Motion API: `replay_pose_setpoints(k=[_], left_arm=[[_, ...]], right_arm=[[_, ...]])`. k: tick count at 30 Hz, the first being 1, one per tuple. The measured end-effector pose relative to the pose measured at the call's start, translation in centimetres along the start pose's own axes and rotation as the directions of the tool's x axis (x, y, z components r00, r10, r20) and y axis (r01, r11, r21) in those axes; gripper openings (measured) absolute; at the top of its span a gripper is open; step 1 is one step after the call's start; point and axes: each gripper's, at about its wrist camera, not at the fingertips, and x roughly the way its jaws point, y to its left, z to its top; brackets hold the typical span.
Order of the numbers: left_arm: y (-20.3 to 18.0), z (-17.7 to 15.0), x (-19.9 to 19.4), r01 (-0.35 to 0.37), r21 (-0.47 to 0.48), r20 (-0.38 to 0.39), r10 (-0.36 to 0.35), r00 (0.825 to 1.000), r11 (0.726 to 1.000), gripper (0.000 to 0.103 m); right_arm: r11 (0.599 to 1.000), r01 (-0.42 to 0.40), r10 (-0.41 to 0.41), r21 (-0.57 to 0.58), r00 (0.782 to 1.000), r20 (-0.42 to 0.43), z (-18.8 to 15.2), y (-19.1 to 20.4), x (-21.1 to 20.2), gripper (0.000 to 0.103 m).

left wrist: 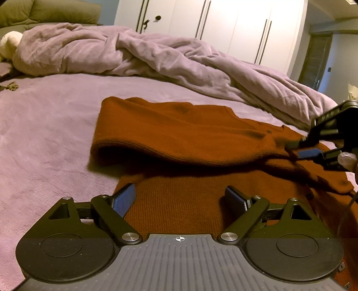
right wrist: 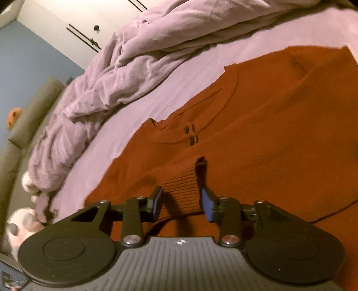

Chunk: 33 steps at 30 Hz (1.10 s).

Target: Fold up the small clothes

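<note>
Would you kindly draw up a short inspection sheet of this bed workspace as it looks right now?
Surface: lilac bedsheet, smooth near the garment.
Job's things: rust-orange knitted cardigan lying on the sheet, partly folded over itself; ribbed sleeve cuff raised between the right gripper's fingers.
Clutter: crumpled lilac duvet heaped behind; white soft toy at the far edge.
Grippers: left gripper open, above the cardigan's lower part; right gripper shut on the cuff.
Cables: nothing seen.
Surroundings: white wardrobe doors with dark handles, olive padded headboard, blue wall.
</note>
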Motion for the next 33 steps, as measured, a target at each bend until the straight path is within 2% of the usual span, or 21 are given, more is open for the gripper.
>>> replay_pose_setpoints(k=[1, 3, 6, 9, 12, 16, 17, 19, 21, 22, 25, 30, 33], left_arm=[[0.0, 0.0, 0.0, -0.002, 0.002, -0.002, 0.002, 1.0, 1.0, 0.091], [-0.4, 0.2, 0.0, -0.015, 0.016, -0.011, 0.015, 1.0, 1.0, 0.091], [-0.8, 1.1, -0.1, -0.041, 0.03, -0.017, 0.041, 0.999, 0.999, 0.091], [-0.4, 2.3, -0.2, -0.084, -0.024, 0.006, 0.084, 0.996, 0.996, 0.091], [0.5, 3.4, 0.9, -0.125, -0.079, -0.026, 0.123, 0.992, 0.989, 0.091], [1.2, 3.7, 2.2, -0.154, -0.125, -0.086, 0.144, 0.986, 0.98, 0.091], [1.1, 3.7, 2.2, -0.158, -0.12, -0.083, 0.149, 0.985, 0.98, 0.091], [0.9, 3.6, 2.1, -0.159, -0.106, -0.079, 0.151, 0.985, 0.982, 0.091], [0.7, 3.5, 2.0, -0.161, -0.1, -0.075, 0.154, 0.985, 0.982, 0.091], [0.6, 3.4, 2.1, -0.163, -0.097, -0.076, 0.156, 0.985, 0.982, 0.091], [0.3, 3.5, 2.4, -0.176, -0.085, -0.081, 0.17, 0.982, 0.981, 0.091], [0.1, 3.6, 2.9, -0.182, -0.055, -0.101, 0.176, 0.979, 0.982, 0.094], [0.2, 3.6, 2.9, -0.181, -0.045, -0.104, 0.175, 0.979, 0.982, 0.094]], right_arm=[[1.0, 0.019, -0.019, -0.018, 1.0, -0.002, 0.0, 0.3, 0.1, 0.009], [0.998, 0.048, -0.048, -0.051, 0.999, 0.009, 0.0, 0.7, 0.0, 0.004], [0.988, 0.083, -0.07, -0.133, 0.992, 0.102, 0.0, 1.5, -1.8, 0.002], [0.982, 0.101, -0.07, -0.162, 0.98, 0.185, 0.5, 1.3, -4.5, 0.001], [0.963, 0.19, -0.134, -0.189, 0.952, 0.275, 0.8, 0.1, -6.9, 0.001], [0.933, 0.325, -0.265, -0.156, 0.911, 0.315, 1.0, -3.5, -8.5, 0.001], [0.93, 0.337, -0.283, -0.144, 0.911, 0.301, 1.2, -4.3, -8.5, 0.002], [0.943, 0.314, -0.277, -0.112, 0.926, 0.256, 1.4, -5.9, -8.7, 0.002], [0.953, 0.295, -0.271, -0.068, 0.931, 0.245, 1.4, -7.2, -9.3, 0.005], [0.961, 0.272, -0.255, -0.046, 0.939, 0.229, 1.4, -7.8, -9.5, 0.01], [0.984, 0.174, -0.179, 0.046, 0.97, 0.166, 0.9, -9.5, -9.2, 0.037], [0.984, 0.102, -0.12, 0.148, 0.986, 0.117, 0.7, -10.1, -6.6, 0.038], [0.98, 0.109, -0.128, 0.167, 0.986, 0.11, 0.6, -10.0, -5.5, 0.037]])
